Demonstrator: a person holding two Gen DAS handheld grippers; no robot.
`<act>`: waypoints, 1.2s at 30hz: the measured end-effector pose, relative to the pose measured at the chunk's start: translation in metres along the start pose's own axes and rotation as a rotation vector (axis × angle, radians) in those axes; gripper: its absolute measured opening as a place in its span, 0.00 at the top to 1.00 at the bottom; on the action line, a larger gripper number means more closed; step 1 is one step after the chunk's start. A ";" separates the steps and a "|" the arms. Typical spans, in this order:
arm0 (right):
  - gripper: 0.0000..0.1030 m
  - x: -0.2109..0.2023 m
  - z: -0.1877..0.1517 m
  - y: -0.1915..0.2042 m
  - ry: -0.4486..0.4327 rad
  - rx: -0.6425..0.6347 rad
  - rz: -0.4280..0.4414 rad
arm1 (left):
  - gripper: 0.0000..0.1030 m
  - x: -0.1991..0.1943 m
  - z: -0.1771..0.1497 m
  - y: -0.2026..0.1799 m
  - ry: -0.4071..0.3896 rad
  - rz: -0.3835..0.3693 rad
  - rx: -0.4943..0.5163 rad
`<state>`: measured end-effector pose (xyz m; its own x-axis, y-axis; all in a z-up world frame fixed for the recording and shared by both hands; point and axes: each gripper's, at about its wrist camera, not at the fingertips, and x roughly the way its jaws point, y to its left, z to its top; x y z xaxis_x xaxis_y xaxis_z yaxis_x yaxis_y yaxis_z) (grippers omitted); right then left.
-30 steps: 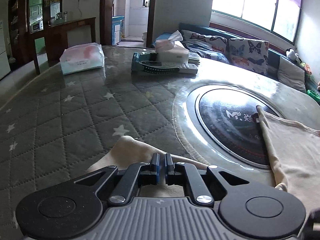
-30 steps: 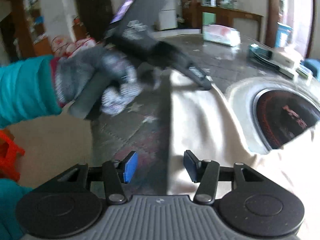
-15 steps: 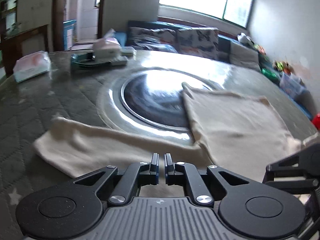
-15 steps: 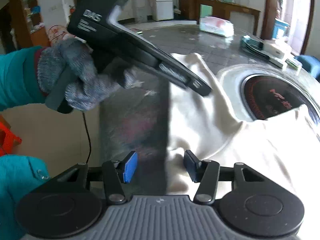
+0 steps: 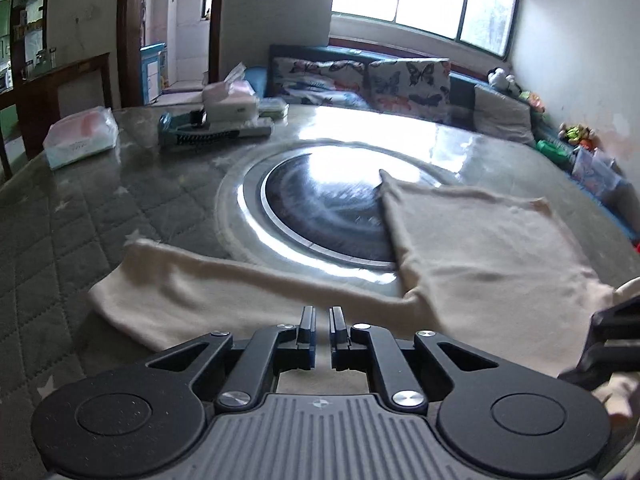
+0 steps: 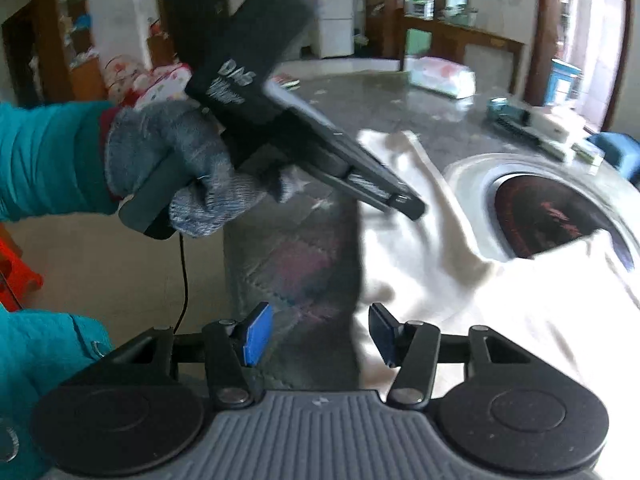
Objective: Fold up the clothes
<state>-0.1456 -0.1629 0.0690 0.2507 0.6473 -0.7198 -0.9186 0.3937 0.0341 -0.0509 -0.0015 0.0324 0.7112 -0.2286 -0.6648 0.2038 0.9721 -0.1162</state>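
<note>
A cream long-sleeved garment (image 5: 480, 248) lies on the round table, its body at the right and one sleeve (image 5: 192, 284) stretched to the left. My left gripper (image 5: 322, 328) is nearly shut and empty, held just above the sleeve near the table's front edge. In the right wrist view the same garment (image 6: 460, 264) looks white and rumpled, and the left gripper (image 6: 404, 204) hovers over it in a grey-gloved hand. My right gripper (image 6: 320, 334) is open and empty above the garment's near edge.
The table has a dark round hotplate (image 5: 320, 208) in the middle. A tissue pack (image 5: 80, 136), a teal device (image 5: 200, 134) and a tissue box (image 5: 230, 102) stand at the far left side. A sofa with butterfly cushions (image 5: 380, 80) lies beyond.
My left gripper has let the sleeve go and swung right, then drawn back and up a little; the sleeve now lies flat on the table. My right gripper stays open over the garment's edge.
</note>
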 end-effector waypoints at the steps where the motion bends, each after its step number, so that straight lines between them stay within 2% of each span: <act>1: 0.48 -0.009 -0.004 -0.004 -0.010 0.020 -0.023 | 0.92 -0.001 0.001 -0.004 -0.003 -0.014 0.005; 5: 0.48 -0.048 -0.028 -0.022 -0.033 0.121 -0.134 | 0.92 -0.004 0.007 -0.022 -0.017 -0.068 0.025; 8: 0.53 -0.078 -0.054 -0.036 -0.033 0.217 -0.235 | 0.92 -0.006 0.010 -0.036 -0.027 -0.111 0.041; 14: 0.59 -0.131 -0.105 -0.059 -0.014 0.387 -0.433 | 0.92 0.001 0.009 -0.091 -0.001 -0.250 0.144; 18: 0.59 -0.159 -0.143 -0.076 -0.010 0.521 -0.559 | 0.92 0.004 0.002 -0.126 0.022 -0.338 0.220; 21: 0.59 -0.170 -0.163 -0.081 -0.022 0.591 -0.599 | 0.92 0.005 -0.003 -0.151 0.041 -0.393 0.284; 26: 0.59 -0.166 -0.180 -0.077 0.004 0.598 -0.634 | 0.92 0.010 -0.014 -0.190 0.074 -0.478 0.384; 31: 0.60 -0.169 -0.196 -0.080 0.020 0.643 -0.690 | 0.92 0.015 -0.029 -0.212 0.093 -0.507 0.465; 36: 0.60 -0.192 -0.215 -0.083 0.017 0.712 -0.781 | 0.92 0.016 -0.039 -0.221 0.092 -0.515 0.520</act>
<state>-0.1837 -0.4602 0.0551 0.6854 0.0421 -0.7269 -0.1119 0.9926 -0.0479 -0.1109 -0.2177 0.0188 0.3843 -0.6217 -0.6825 0.8058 0.5867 -0.0807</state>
